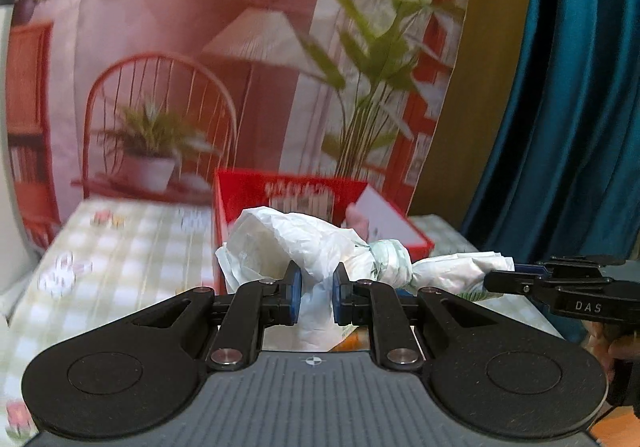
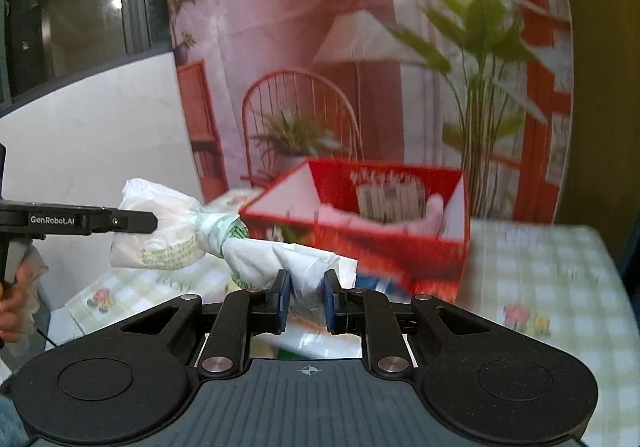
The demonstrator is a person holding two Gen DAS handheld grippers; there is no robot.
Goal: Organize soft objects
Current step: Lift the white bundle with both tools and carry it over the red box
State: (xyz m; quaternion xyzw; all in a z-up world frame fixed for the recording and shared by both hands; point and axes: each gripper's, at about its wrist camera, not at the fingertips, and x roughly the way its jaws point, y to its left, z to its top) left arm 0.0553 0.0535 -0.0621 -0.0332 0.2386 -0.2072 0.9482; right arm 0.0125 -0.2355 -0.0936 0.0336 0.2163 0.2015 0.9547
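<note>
The plastic bag [image 1: 304,243], white with green print and tied into a knot [image 1: 390,259] at its middle, hangs in the air above the table, stretched between the two tools and not yet put anywhere. The left gripper [image 1: 316,293] is clenched on one loose end of it, thin film bunched between its blue pads, and the right gripper [image 2: 305,297] pinches the other end in the same way; from each wrist the other tool shows side-on, biting the far end of the bag. By the look of it the knotting is finished, so what seems left is to carry the bundle to where it belongs and let go. The likely place is the red box [image 2: 384,247] just behind the bag, open at the top. It already holds something pale and pinkish [image 2: 434,207], and a printed panel shows on its inner wall, though blur hides what these are. The box sits on a checked tablecloth [image 2: 560,287] with small flower prints.
</note>
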